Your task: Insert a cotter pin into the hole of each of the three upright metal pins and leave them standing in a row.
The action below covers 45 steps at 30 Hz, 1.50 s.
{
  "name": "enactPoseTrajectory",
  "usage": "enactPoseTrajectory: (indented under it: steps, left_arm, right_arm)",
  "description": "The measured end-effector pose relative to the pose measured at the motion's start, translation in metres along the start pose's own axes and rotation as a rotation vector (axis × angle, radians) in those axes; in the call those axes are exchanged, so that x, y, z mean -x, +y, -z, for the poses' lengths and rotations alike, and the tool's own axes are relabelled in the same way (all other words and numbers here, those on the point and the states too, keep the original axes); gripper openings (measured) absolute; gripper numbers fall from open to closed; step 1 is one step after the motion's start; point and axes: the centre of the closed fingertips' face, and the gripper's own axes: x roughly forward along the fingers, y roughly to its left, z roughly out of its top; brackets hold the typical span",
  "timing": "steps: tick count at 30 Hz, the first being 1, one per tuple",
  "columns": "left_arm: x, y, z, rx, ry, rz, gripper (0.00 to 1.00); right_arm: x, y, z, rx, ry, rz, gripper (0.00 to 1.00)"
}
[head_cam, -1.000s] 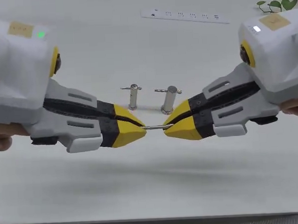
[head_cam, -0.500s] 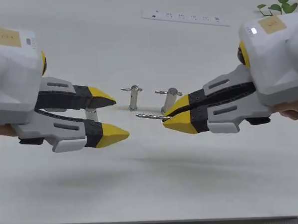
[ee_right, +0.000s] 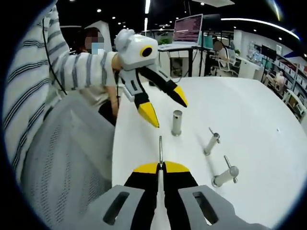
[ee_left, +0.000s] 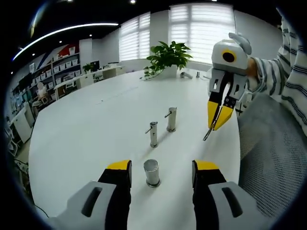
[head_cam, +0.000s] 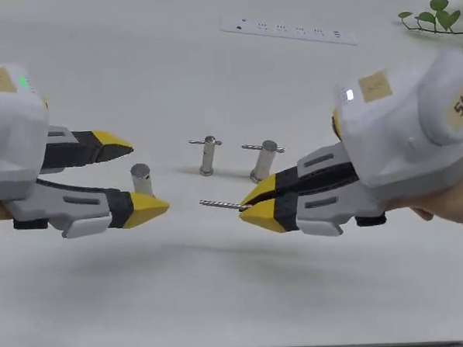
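Note:
Three metal pins stand in a row on the white table (head_cam: 222,283). The middle pin (head_cam: 207,155) and the right pin (head_cam: 263,160) each have a cotter pin through the head. The left pin (head_cam: 140,179) is bare and stands between the jaws of my open left gripper (head_cam: 148,176). In the left gripper view this bare pin (ee_left: 152,172) is just ahead of my left gripper (ee_left: 163,167). My right gripper (head_cam: 249,207) is shut on a loose cotter pin (head_cam: 218,204), which points toward the bare pin. The right gripper view shows that cotter pin (ee_right: 160,148) sticking out of the shut jaws toward the bare pin (ee_right: 177,122).
A white power strip (head_cam: 286,27) lies at the far side of the table. A green plant (head_cam: 433,11) is at the far right corner. A person's hand (head_cam: 450,201) holds the right gripper. Open table surface lies in front of the pins.
My left gripper has let go of the cotter pin, opened, and moved left around the bare pin. My right gripper still holds the cotter pin and has lowered slightly.

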Motion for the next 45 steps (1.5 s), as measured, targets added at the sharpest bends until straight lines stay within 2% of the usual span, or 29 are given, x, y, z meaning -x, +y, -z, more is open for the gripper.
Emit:
enactPoseTrajectory:
  steps: [6,9,12,17,20,25,27,29,32,45]
  left_arm:
    - [-0.006,0.004,0.015,0.024,0.032,-0.011,0.47]
    - [-0.010,0.002,0.024,0.037,0.066,0.000,0.42]
    - [-0.013,0.004,0.030,0.023,0.089,-0.012,0.40]
    - [-0.020,0.008,0.034,0.025,0.093,-0.038,0.37]
    - [-0.023,0.009,0.038,0.030,0.113,-0.042,0.33]
    - [-0.025,0.012,0.036,0.052,0.093,-0.069,0.29]
    - [-0.026,0.014,0.034,0.059,0.084,-0.080,0.25]
    - [-0.027,0.014,0.035,0.093,0.081,-0.076,0.20]
    - [-0.028,0.016,0.036,0.097,0.078,-0.087,0.15]
    - [-0.028,0.018,0.040,0.098,0.086,-0.100,0.12]
  right_arm:
    - [-0.013,-0.010,-0.004,-0.018,-0.002,0.042,0.04]
    - [-0.017,-0.013,-0.005,-0.014,0.005,0.053,0.04]
    - [-0.023,-0.017,-0.003,-0.005,0.025,0.074,0.04]
    - [-0.031,-0.020,-0.004,-0.015,0.029,0.085,0.04]
    - [-0.035,-0.023,-0.006,-0.031,0.022,0.098,0.04]
    - [-0.040,-0.027,-0.006,-0.031,0.027,0.116,0.04]
    - [-0.042,-0.027,-0.008,-0.041,0.022,0.117,0.04]
    - [-0.044,-0.026,-0.009,-0.044,0.020,0.119,0.04]
    - [-0.045,-0.025,-0.011,-0.057,0.011,0.125,0.04]
    - [-0.054,-0.025,-0.021,-0.082,-0.015,0.147,0.04]
